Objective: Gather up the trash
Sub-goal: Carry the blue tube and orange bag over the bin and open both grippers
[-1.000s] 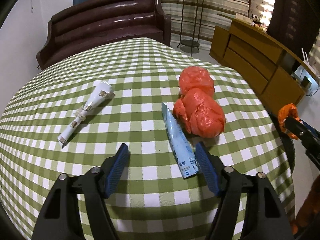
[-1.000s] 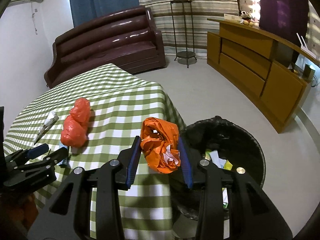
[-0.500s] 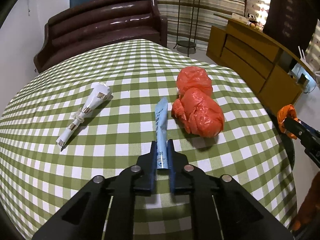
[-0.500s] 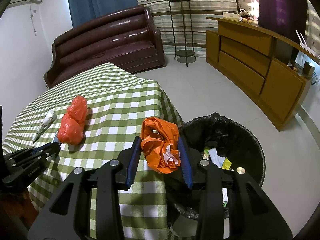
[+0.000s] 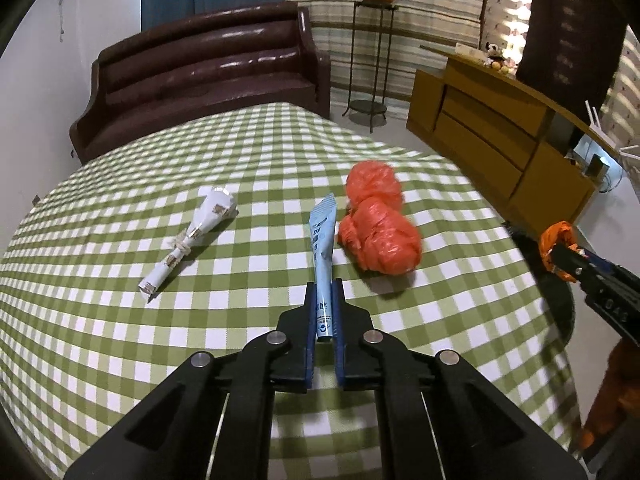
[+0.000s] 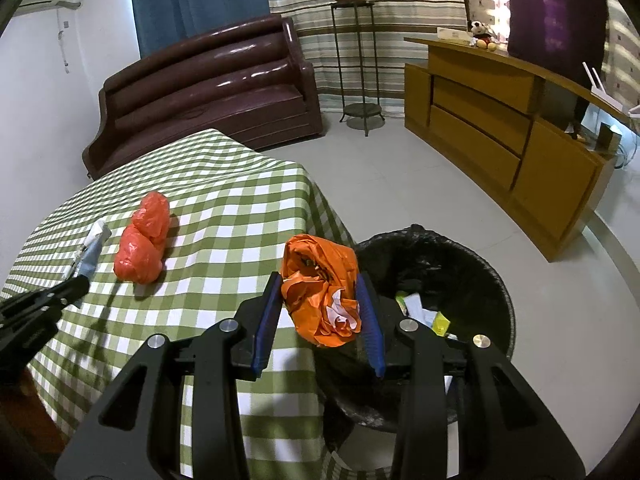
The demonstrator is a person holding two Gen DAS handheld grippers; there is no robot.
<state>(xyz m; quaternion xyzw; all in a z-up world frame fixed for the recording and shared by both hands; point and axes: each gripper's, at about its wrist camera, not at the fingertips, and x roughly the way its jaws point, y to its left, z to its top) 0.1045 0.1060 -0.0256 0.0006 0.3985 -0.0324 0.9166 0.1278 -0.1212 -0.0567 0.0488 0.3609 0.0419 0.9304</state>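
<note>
Two grips: left hand-held gripper point(image 5: 323, 312) pinches flat blue sachet point(image 5: 323, 248); right hand-held gripper point(image 6: 320, 304) clamps crumpled orange bag point(image 6: 320, 284).

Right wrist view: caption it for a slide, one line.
Right gripper holds an orange bag wad beside the black-lined trash bin.

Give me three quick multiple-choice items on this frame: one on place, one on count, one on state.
1. Where is the bin? A) on the table B) on the floor beside the table C) on the sofa
2. How many trash pieces lie loose on the tablecloth? A) two B) four C) none
3. What is the left tool doing? A) open over the cloth B) shut on the blue sachet C) shut on the paper roll

Key: 1 B, the black-lined bin stands on the floor by the table edge. 2 A, only the twisted paper roll and red bag bundle lie free. 3 B, the left tool pinches the blue sachet.
</note>
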